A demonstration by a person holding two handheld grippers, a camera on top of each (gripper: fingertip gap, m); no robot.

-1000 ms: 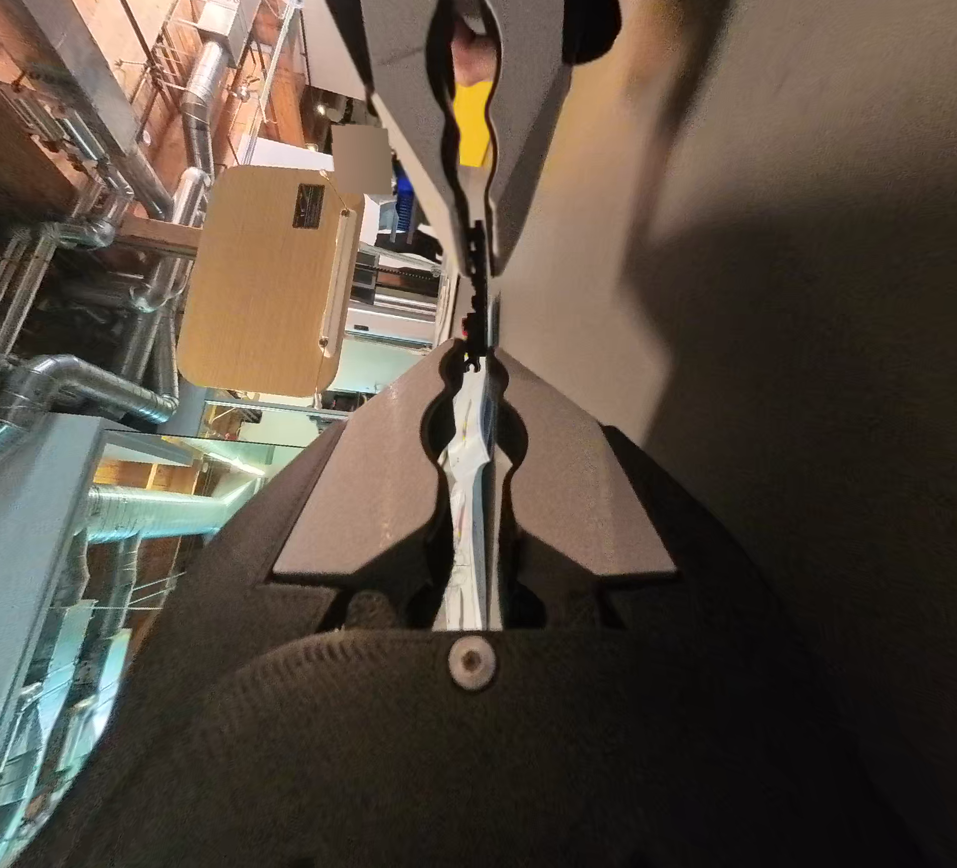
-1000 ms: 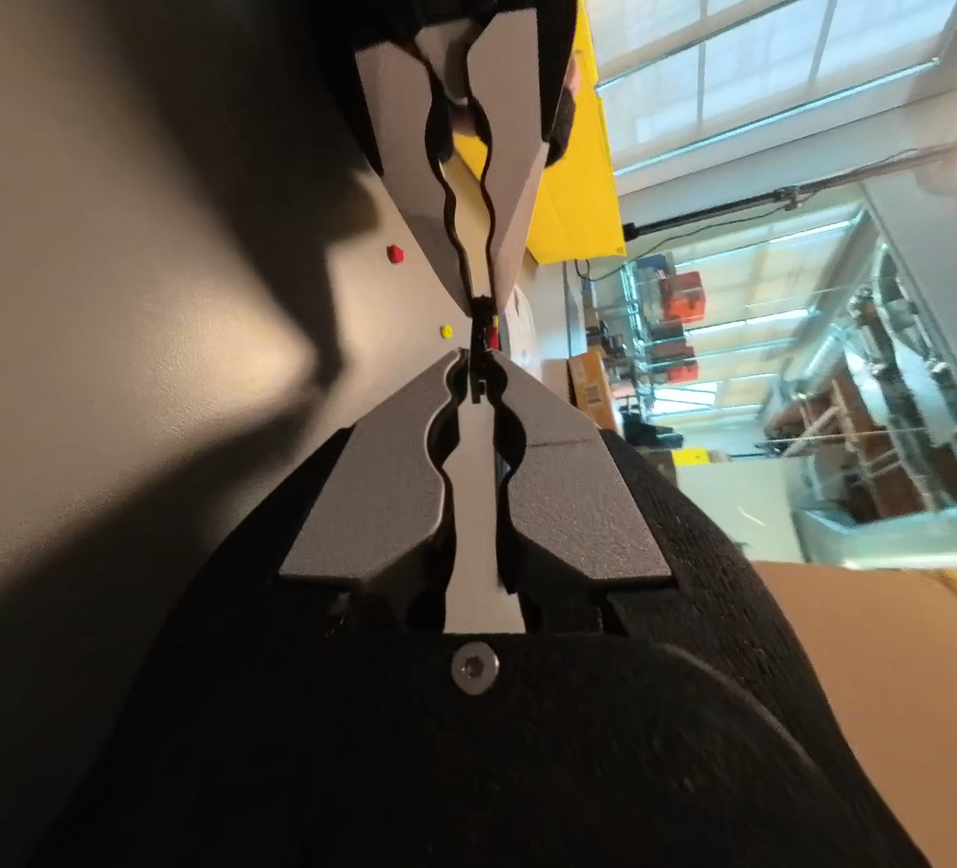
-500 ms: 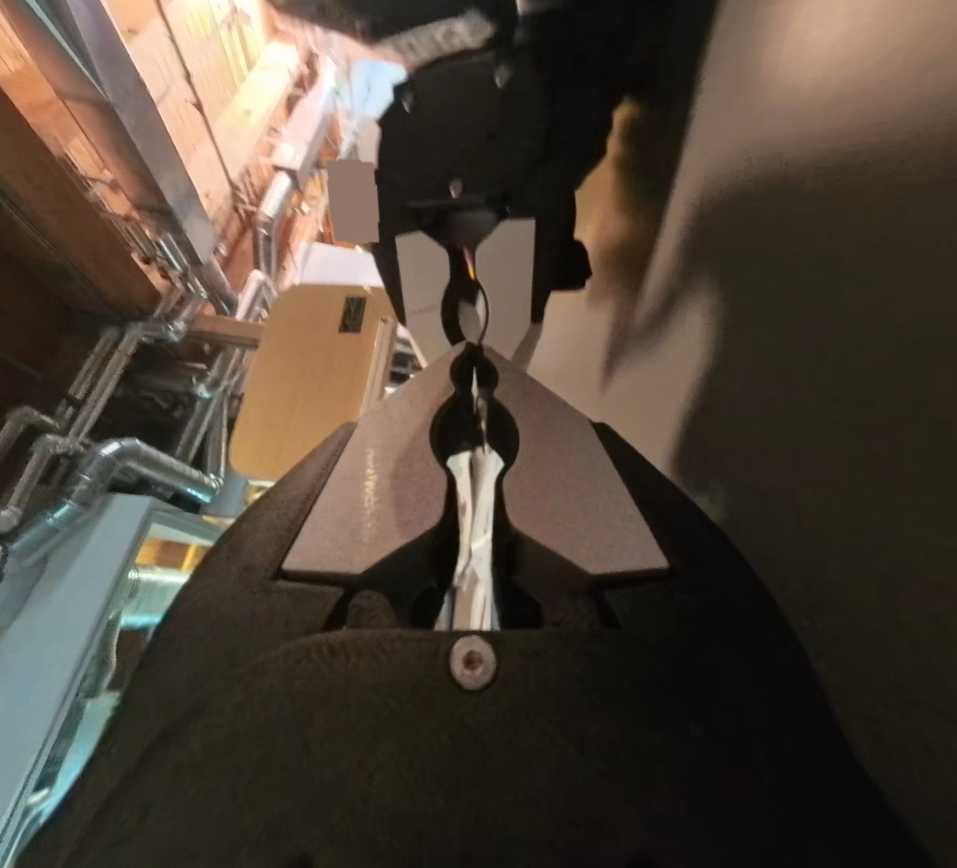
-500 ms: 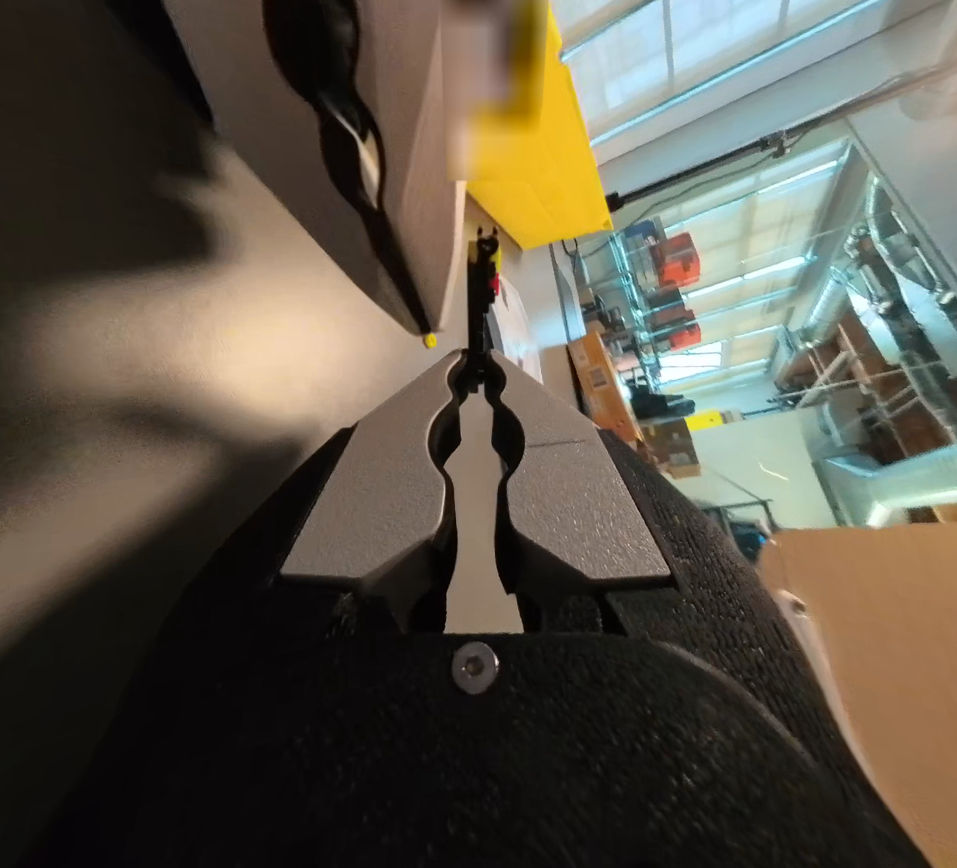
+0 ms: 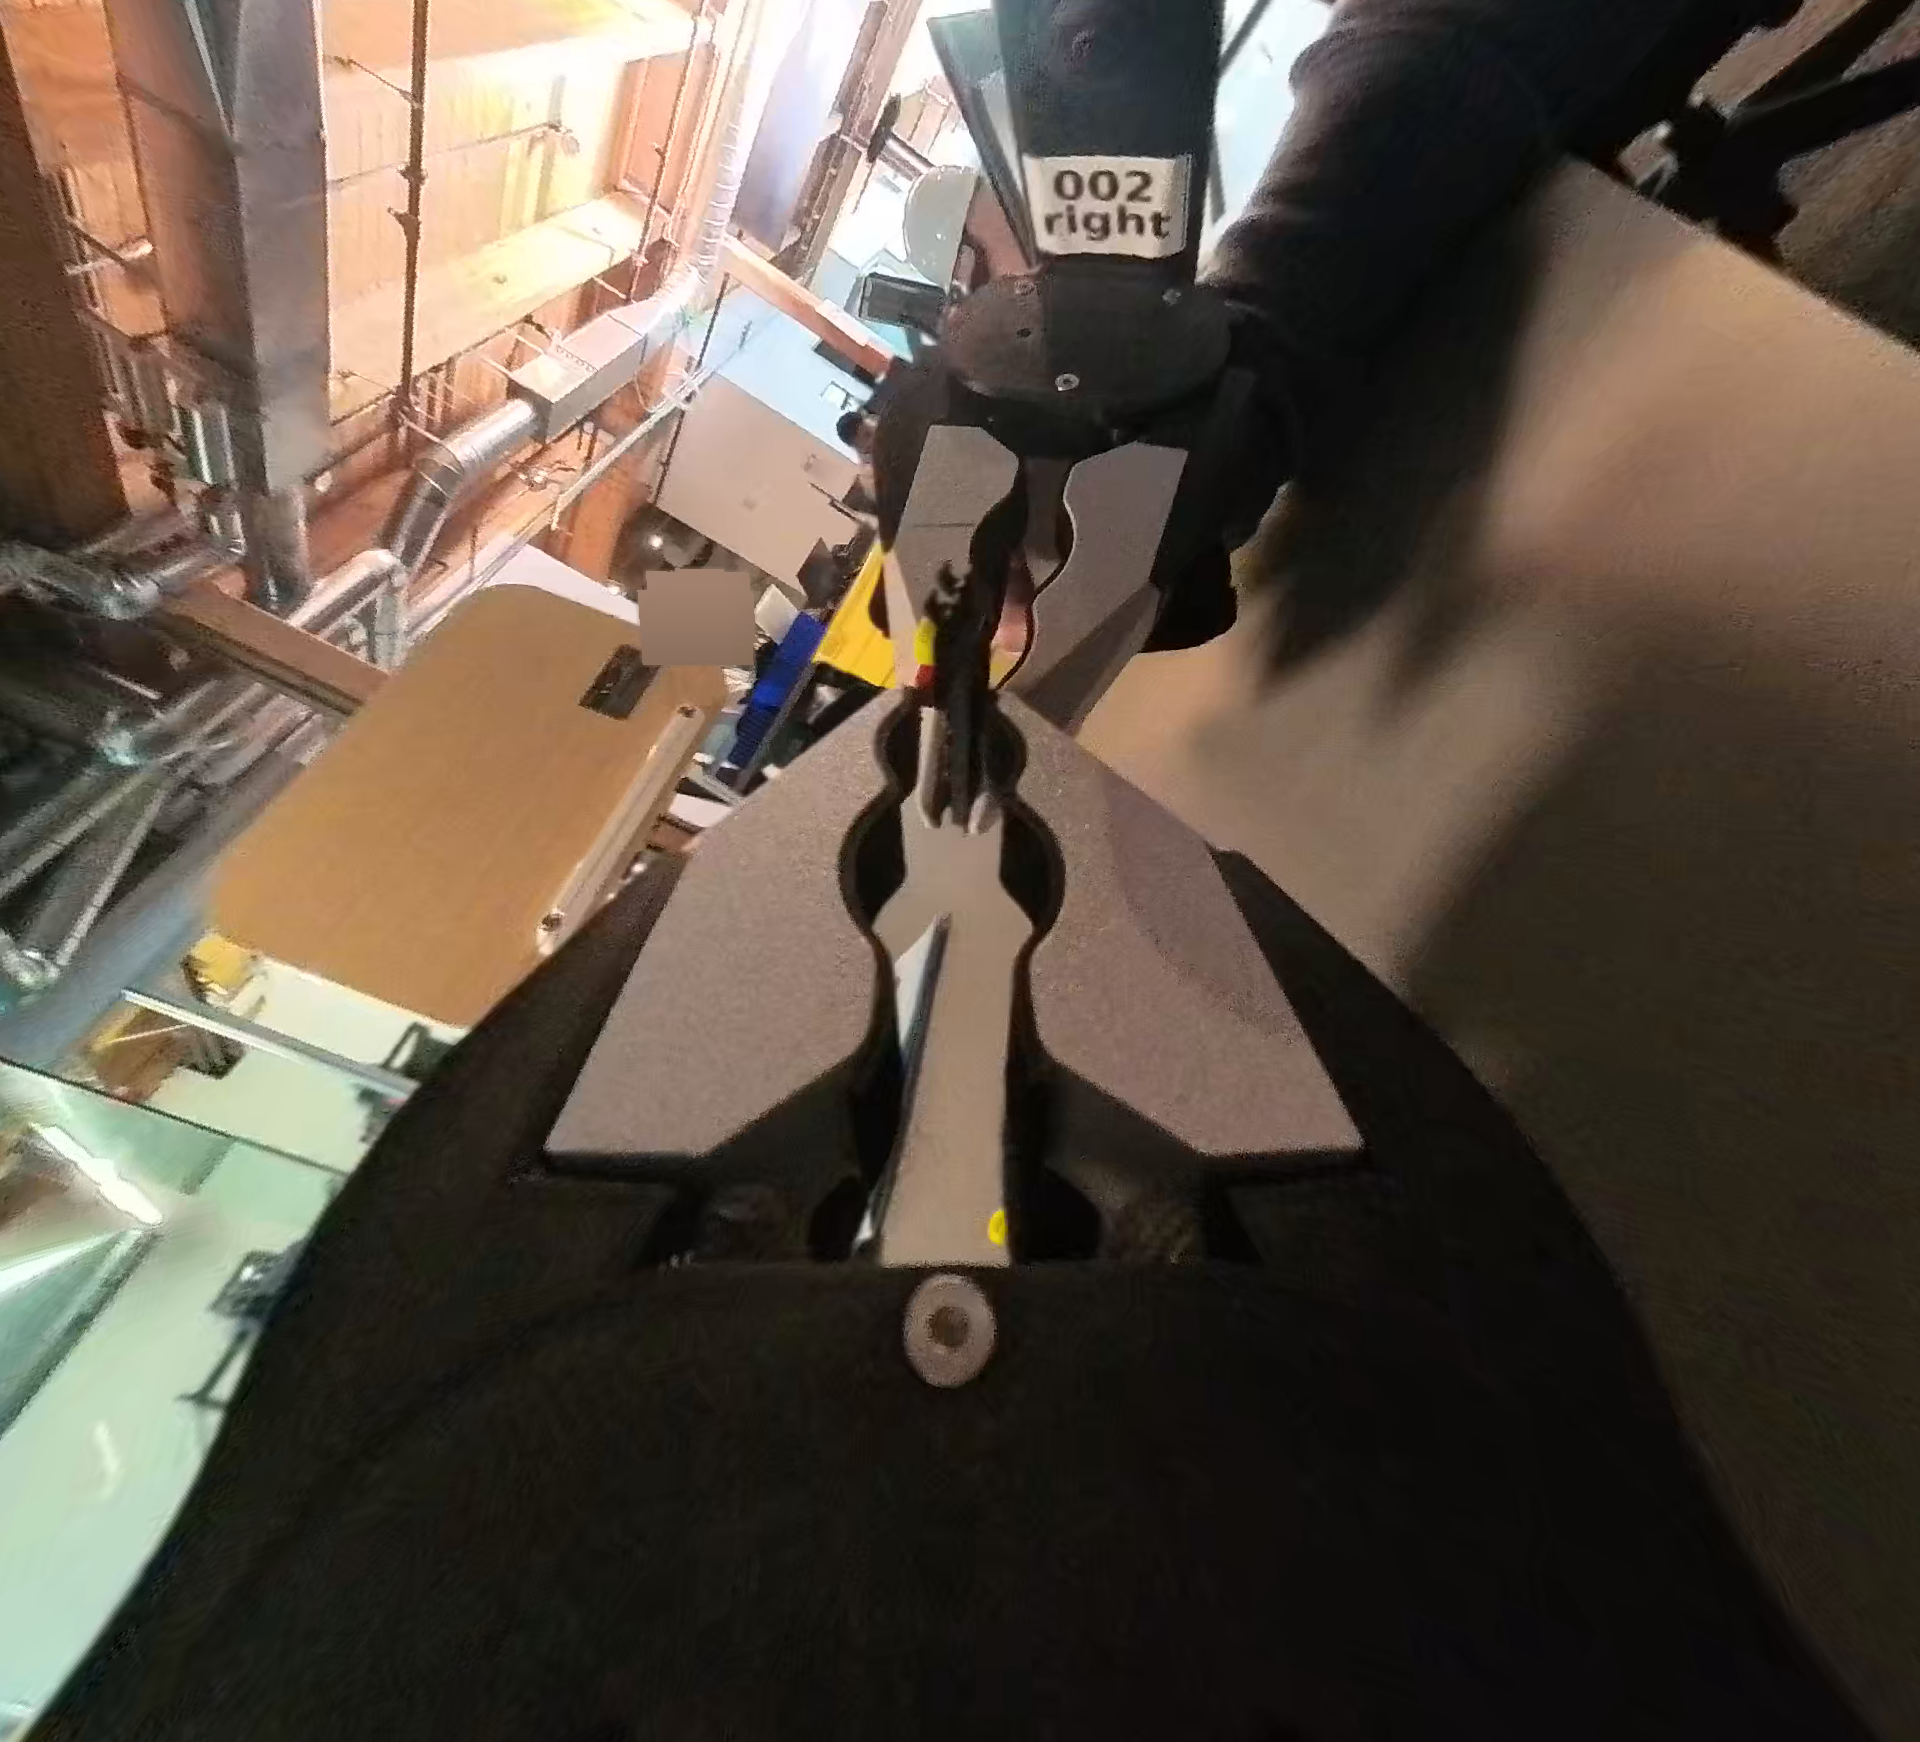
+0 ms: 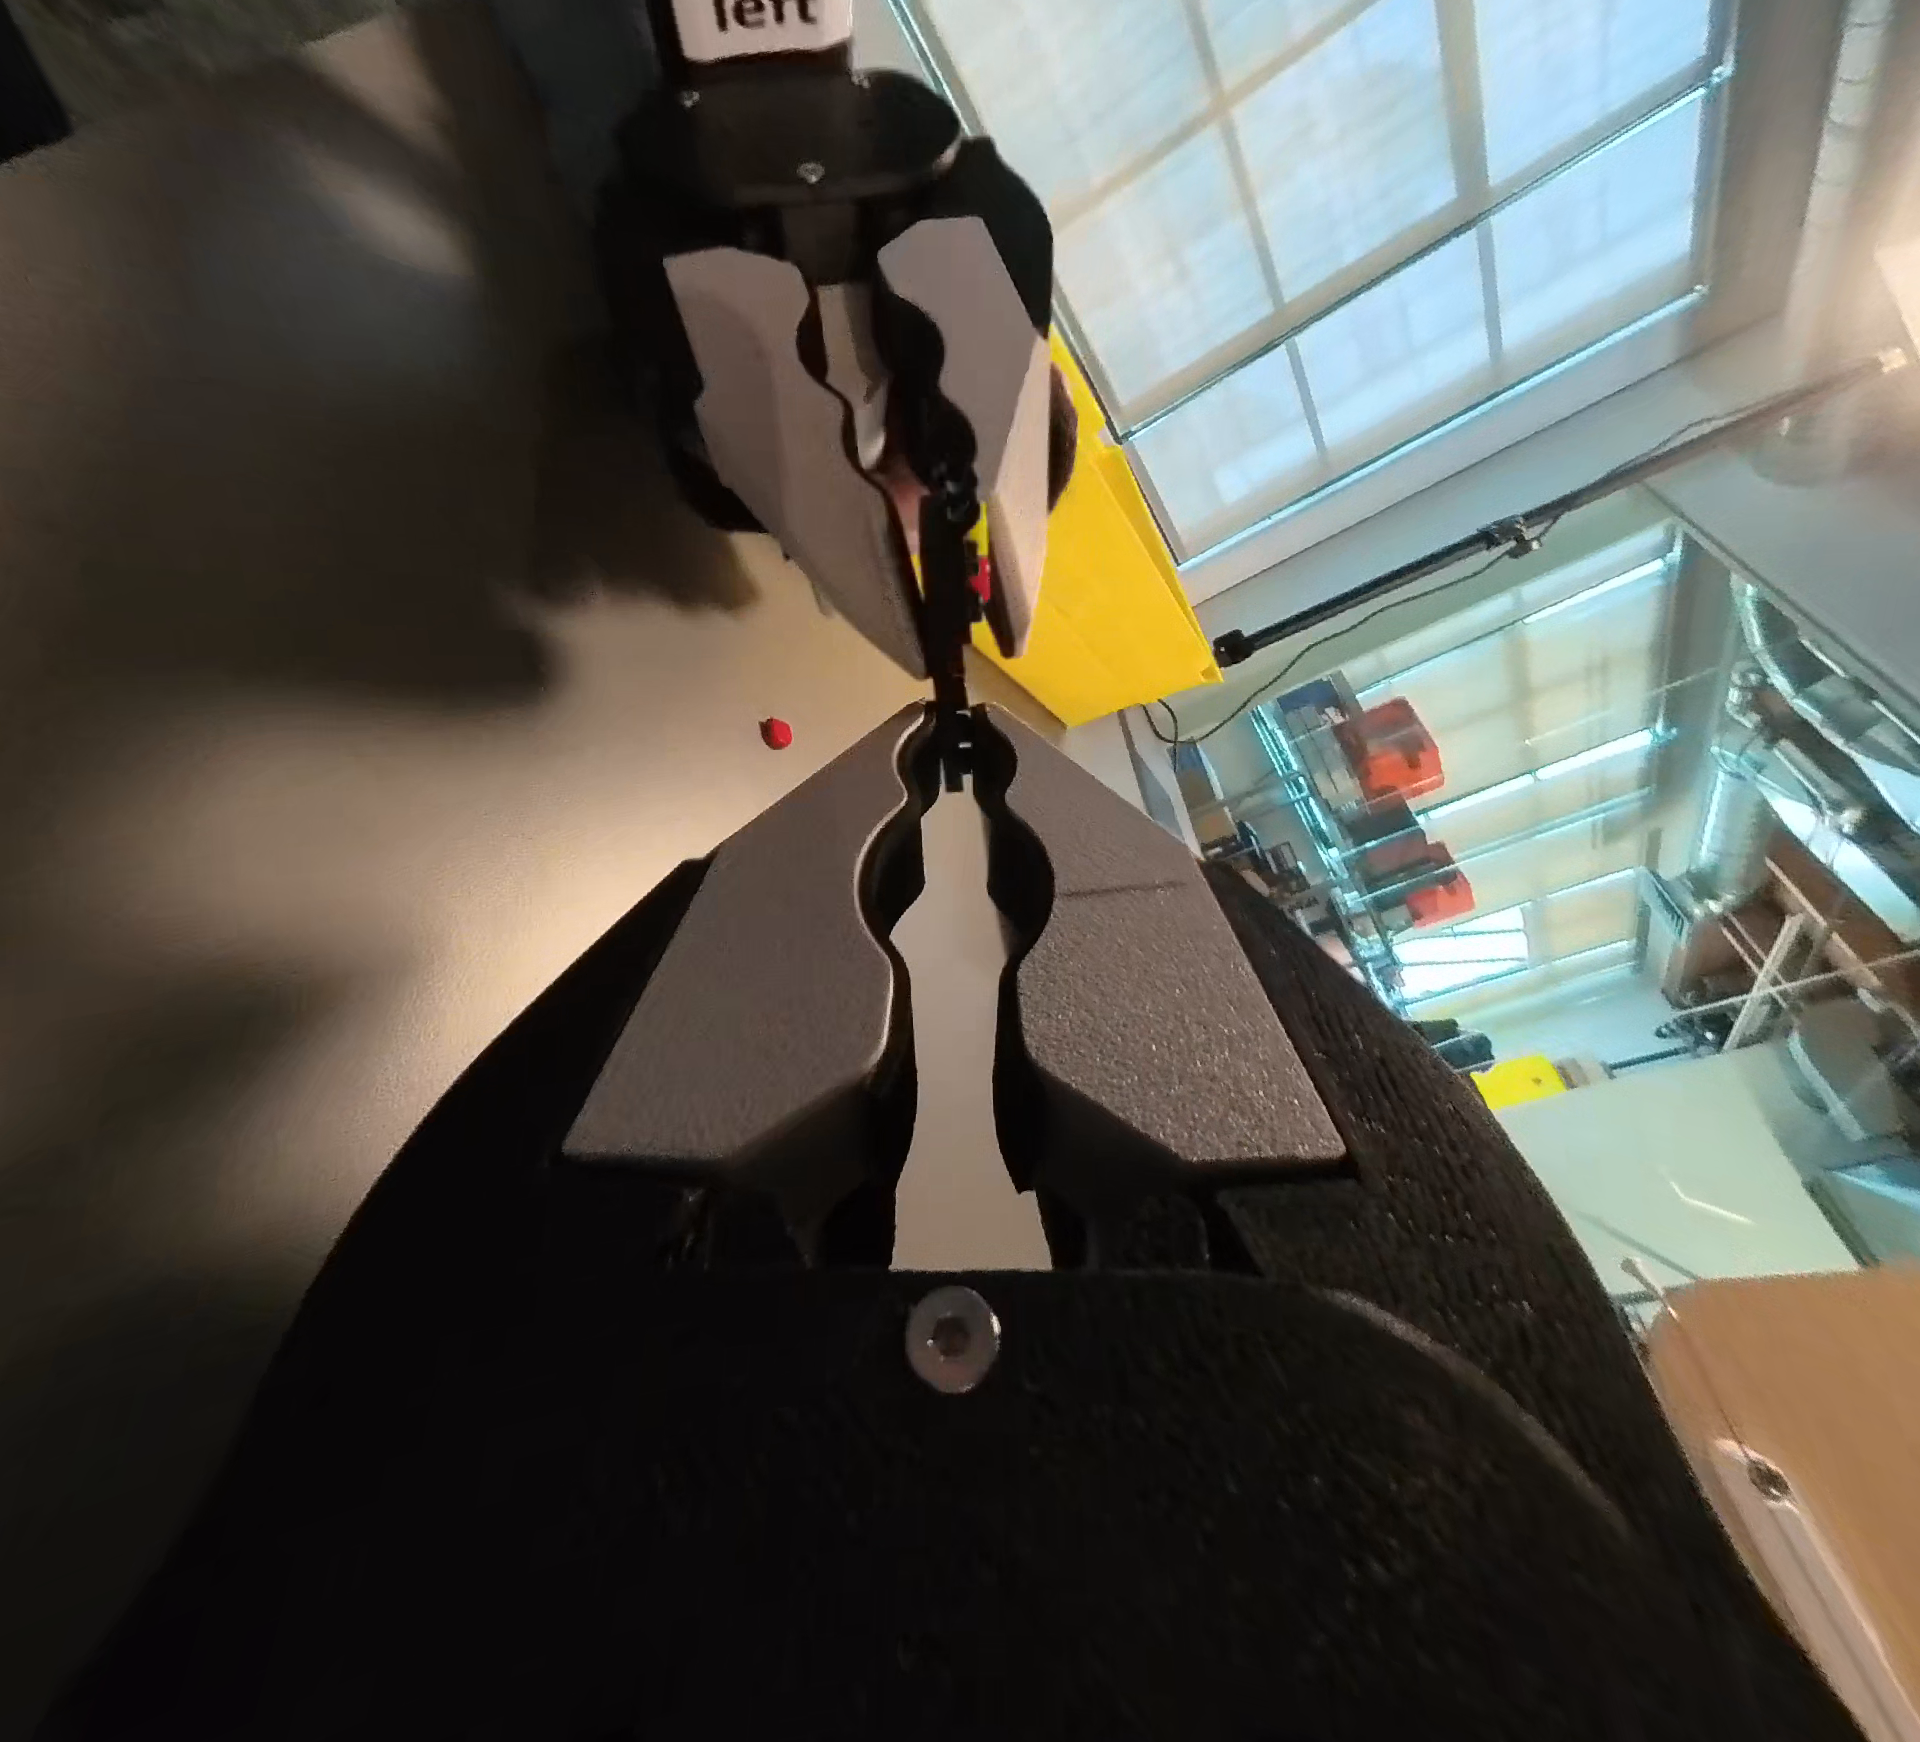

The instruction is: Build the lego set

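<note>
Above grey table (image 6: 312, 861), right gripper (image 6: 951, 736) pinches black lego strip (image 6: 945, 612); left gripper (image 5: 956, 757), seemingly, clamps it too.

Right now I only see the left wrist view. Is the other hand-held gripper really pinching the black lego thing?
Observer: Yes. In the right wrist view, the right hand-held gripper has its tips shut on one end of the black lego piece.
Operator: Are any loose bits lying around?
Observer: One small red piece lies on the table, not touching the black lego piece.
Operator: What's behind everything over there?
Observer: Big windows fill the upper right of that view.
</note>
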